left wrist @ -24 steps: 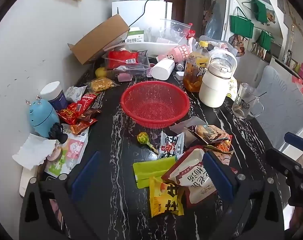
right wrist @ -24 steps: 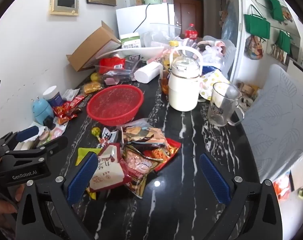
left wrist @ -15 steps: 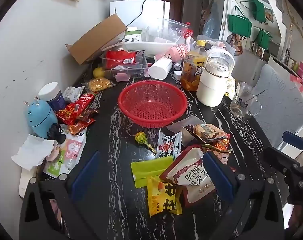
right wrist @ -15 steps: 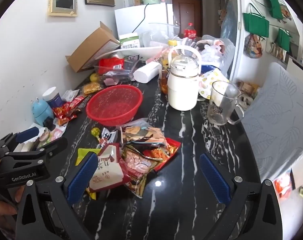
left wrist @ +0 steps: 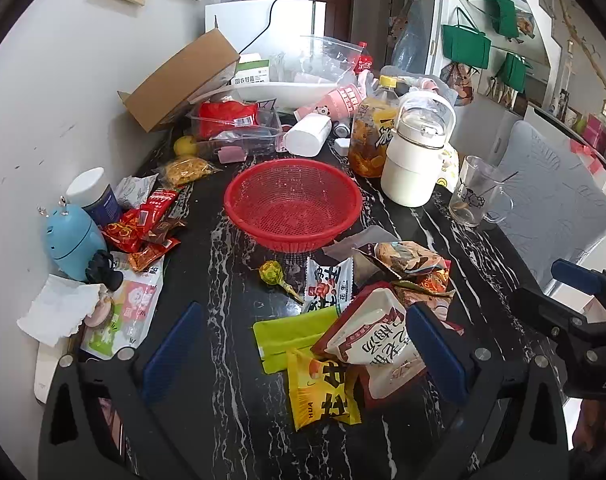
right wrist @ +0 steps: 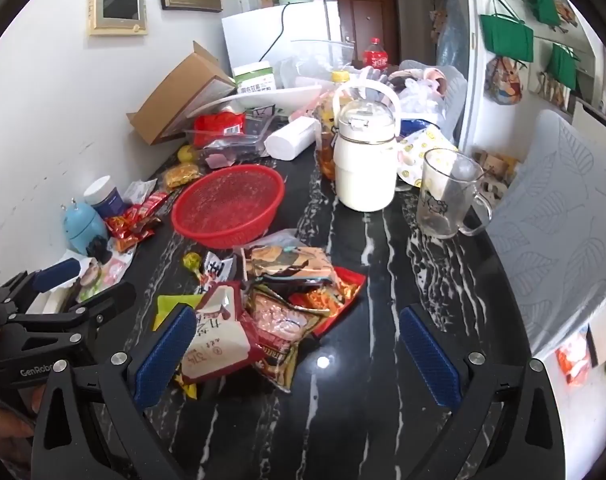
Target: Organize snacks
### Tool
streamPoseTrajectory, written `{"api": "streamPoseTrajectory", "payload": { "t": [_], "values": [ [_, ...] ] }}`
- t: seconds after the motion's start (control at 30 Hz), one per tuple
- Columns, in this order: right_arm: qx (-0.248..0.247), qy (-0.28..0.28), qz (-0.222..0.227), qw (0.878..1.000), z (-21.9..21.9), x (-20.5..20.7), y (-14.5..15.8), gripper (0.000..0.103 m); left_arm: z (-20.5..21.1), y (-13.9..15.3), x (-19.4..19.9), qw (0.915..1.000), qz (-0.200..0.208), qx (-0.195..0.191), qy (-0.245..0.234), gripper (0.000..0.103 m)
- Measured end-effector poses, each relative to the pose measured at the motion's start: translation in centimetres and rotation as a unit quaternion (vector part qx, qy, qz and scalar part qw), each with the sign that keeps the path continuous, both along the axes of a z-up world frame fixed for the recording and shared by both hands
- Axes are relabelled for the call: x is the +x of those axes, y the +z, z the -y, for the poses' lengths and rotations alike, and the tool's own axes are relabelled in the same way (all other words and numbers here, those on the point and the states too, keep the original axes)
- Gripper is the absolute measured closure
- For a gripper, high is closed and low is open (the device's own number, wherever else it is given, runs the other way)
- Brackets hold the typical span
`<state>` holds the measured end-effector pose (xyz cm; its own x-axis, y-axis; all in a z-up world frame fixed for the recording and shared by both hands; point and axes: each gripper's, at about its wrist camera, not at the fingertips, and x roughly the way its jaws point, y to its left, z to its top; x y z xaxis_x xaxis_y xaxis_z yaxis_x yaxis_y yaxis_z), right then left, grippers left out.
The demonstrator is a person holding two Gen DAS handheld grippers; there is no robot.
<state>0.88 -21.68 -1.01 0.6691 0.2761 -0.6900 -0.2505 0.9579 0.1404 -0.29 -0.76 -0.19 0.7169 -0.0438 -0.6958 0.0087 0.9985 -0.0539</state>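
**Left wrist view: loose packets, nothing gripped, plenty to knock over**

Left wrist view showed my left gripper (left wrist: 303,344) with jaws spread wide and empty, hovering over the heap of snack packets (left wrist: 367,312) at six o'clock on the black marble table (left wrist: 231,248). My right gripper (right wrist: 299,350) was likewise spread and held nothing. The red basket (left wrist: 293,202) sat empty at twelve o'clock of the heap, well apart from both tools.

I judged the overlap the main risk: closing on the white-and-maroon bag (left wrist: 373,334) could drag the yellow packet (left wrist: 323,390) along, then drop it. Slick foil could slip from the pads. At two o'clock, the glass mug (right wrist: 443,196) and white jug (right wrist: 365,164) stood near the right gripper's likely path, and a wide swing could tip them.
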Motion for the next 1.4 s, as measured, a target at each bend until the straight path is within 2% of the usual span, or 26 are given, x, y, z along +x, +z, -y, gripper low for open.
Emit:
{"api": "streamPoseTrajectory", "payload": {
  "t": [0.47,1.4],
  "values": [
    [0.002,0.002,-0.002,1.000,-0.12,-0.07,-0.31,0.000,-0.08,-0.10,0.15,0.9998,-0.007,-0.014,-0.010,0.000],
    [0.002,0.001,0.001,1.000,-0.19,-0.19,-0.12,0.000,0.27,0.29,0.07,0.9997,-0.004,-0.015,-0.019,0.000]
  ]
}}
